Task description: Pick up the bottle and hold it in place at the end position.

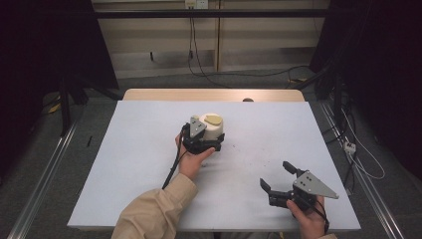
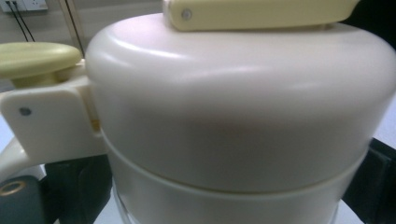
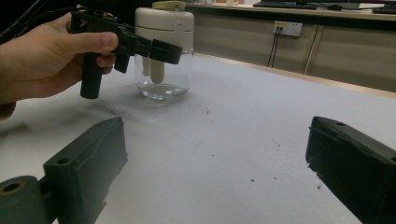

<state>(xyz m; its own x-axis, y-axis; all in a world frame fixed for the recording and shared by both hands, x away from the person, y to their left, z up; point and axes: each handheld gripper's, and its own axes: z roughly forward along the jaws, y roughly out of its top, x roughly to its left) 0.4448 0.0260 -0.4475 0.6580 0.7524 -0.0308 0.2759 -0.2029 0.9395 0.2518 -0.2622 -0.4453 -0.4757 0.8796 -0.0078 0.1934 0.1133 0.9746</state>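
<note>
Here, jar (image 1: pixel 213 128) between left hand-held gripper (image 1: pixel 203 144) jaws.

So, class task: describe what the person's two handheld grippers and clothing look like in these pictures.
Both are black, pistol-handled tools with two blocky black jaws. The left gripper and right gripper each carry a grey three-cornered plate with small holes. A black cable trails from the left one. The left forearm wears a beige long sleeve.

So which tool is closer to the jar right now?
Left. The left tool is at the jar, one jaw each side of its cream top. The right tool sits open, apart, near the table's front edge.
</note>
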